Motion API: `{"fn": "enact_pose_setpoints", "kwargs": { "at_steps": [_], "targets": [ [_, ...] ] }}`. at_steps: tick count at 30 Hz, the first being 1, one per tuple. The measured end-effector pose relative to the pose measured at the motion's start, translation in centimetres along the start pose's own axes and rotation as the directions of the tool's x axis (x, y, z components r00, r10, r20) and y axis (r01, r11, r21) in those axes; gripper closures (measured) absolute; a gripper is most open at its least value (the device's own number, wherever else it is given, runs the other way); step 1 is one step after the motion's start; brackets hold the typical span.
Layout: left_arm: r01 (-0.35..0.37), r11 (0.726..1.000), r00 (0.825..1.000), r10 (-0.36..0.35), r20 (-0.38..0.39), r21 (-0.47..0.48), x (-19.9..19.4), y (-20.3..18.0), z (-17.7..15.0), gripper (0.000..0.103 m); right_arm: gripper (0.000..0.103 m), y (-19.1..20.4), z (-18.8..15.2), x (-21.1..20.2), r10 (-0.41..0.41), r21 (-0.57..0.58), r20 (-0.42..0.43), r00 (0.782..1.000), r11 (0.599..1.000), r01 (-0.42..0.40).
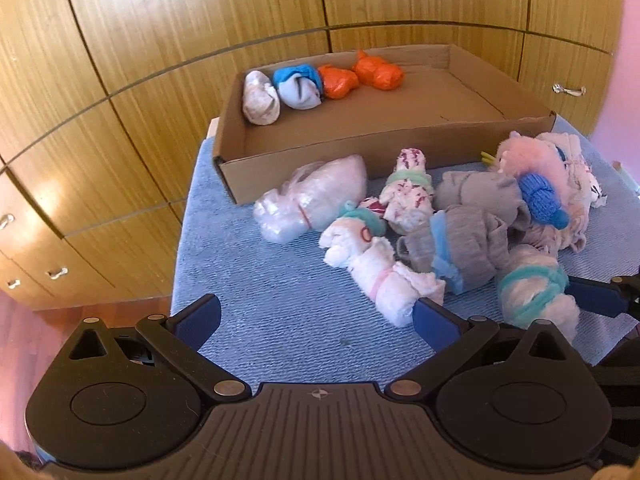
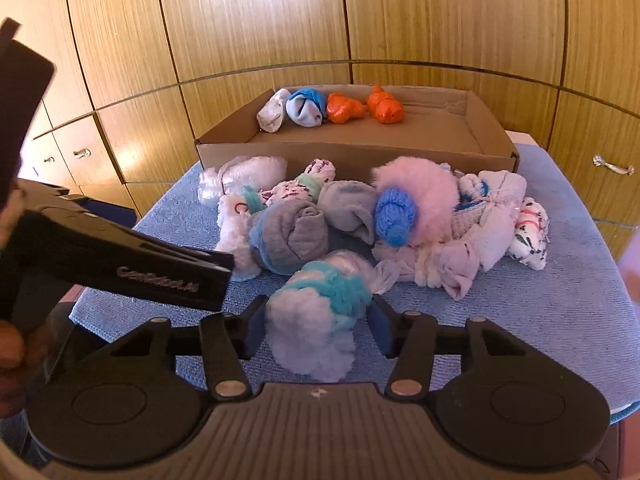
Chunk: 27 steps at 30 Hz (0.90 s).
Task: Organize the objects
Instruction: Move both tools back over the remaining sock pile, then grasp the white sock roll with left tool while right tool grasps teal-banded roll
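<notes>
A cardboard box (image 1: 400,148) (image 2: 352,156) stands at the back of a blue towel (image 1: 280,300) (image 2: 540,300). In it lie a white bundle (image 1: 260,98), a blue and white bundle (image 1: 298,86) and two orange bundles (image 1: 340,82) (image 1: 378,72). A pile of rolled socks (image 1: 460,236) (image 2: 360,216) lies in front of the box. My right gripper (image 2: 318,320) is shut on a white fluffy bundle with a teal band (image 2: 316,312) (image 1: 532,288). My left gripper (image 1: 316,322) is open and empty over the towel, left of the pile.
Wooden cupboard doors (image 1: 160,60) (image 2: 280,20) with metal handles (image 1: 568,90) stand behind and to the left. The towel's left edge (image 1: 180,240) drops off to a wooden floor. A clear plastic bundle (image 1: 312,204) lies by the box's front wall.
</notes>
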<state>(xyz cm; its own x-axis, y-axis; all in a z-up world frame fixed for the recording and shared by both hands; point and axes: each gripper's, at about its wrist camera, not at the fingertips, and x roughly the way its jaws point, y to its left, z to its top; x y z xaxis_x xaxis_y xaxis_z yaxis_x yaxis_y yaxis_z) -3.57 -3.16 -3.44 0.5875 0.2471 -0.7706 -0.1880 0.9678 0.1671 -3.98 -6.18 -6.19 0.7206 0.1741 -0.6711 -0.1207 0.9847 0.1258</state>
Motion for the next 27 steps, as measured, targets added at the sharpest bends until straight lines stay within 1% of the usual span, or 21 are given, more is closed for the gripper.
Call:
{"fn": "enact_pose_setpoints", "kwargs": {
  "at_steps": [9, 17, 20, 22, 25, 27],
  "targets": [
    [-0.066, 0.996, 0.998, 0.065, 0.005, 0.062, 0.2, -1.4, 0.5, 0.000, 0.056, -0.8, 0.3, -1.9, -0.012, 0.013, 0.031, 0.999, 1.000, 0.012],
    [-0.100, 0.990, 0.995, 0.099, 0.012, 0.103, 0.4, -2.1, 0.3, 0.000, 0.056, -1.0, 0.7, -2.8, -0.026, 0.008, 0.046, 0.999, 1.000, 0.026],
    [-0.116, 0.985, 0.993, 0.113, 0.031, 0.130, 0.4, -2.3, 0.0, 0.000, 0.056, -1.1, 0.6, -2.8, -0.029, 0.006, 0.049, 0.998, 1.000, 0.029],
    [-0.111, 0.985, 0.993, 0.105, 0.047, 0.134, 0.4, -2.3, -0.3, 0.000, 0.056, -1.2, 0.6, -2.9, -0.032, 0.007, 0.052, 0.998, 0.999, 0.032],
    [-0.066, 0.991, 0.997, 0.060, 0.053, 0.119, 0.8, -2.1, -0.6, 0.001, 0.056, -1.4, 0.9, -3.3, -0.034, 0.008, 0.065, 0.997, 0.999, 0.033],
    [-0.028, 0.994, 0.998, 0.021, 0.067, 0.104, 0.9, -1.6, -0.8, 0.003, 0.056, -1.6, 1.2, -3.9, -0.038, 0.003, 0.083, 0.996, 0.999, 0.037]
  ]
}}
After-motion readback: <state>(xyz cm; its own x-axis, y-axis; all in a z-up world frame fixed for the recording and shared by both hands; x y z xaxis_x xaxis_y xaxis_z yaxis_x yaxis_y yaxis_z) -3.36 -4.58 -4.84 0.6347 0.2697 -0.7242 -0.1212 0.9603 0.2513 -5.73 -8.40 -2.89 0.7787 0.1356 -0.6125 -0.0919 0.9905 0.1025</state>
